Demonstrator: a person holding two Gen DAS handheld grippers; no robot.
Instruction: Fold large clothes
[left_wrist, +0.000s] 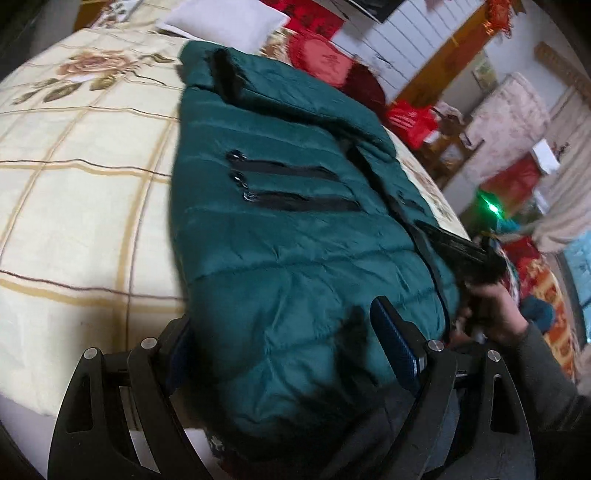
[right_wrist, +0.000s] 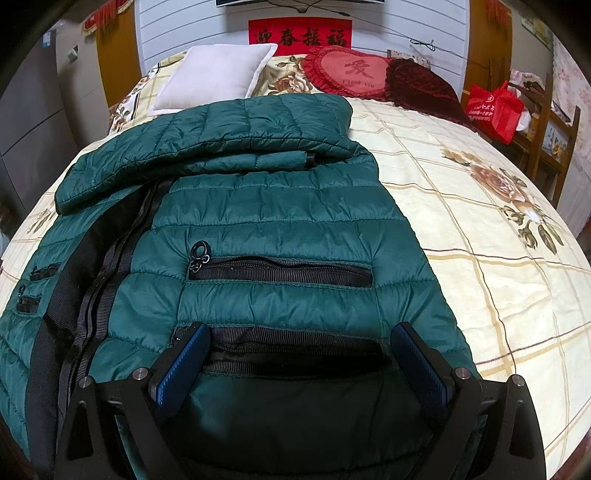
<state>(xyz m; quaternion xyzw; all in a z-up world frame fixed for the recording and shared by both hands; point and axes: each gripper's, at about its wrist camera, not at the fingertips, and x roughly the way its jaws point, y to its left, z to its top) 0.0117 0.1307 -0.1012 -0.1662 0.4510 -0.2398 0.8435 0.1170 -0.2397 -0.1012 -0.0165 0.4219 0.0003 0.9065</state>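
Both grippers tilt down over the green jacket, the left gripper and right gripper low in their frames, fingers spread wide, gripping nothing.

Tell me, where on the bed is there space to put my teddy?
The bedspread lies bare beside the green jacket, out to the bed's edge. The head end is crowded: white pillow, red heart cushion, dark red cushion.

The black two-finger left gripper has its blue-padded jaws spread wide. The matching right gripper, likewise spread, tilts downward toward twelve o'clock.
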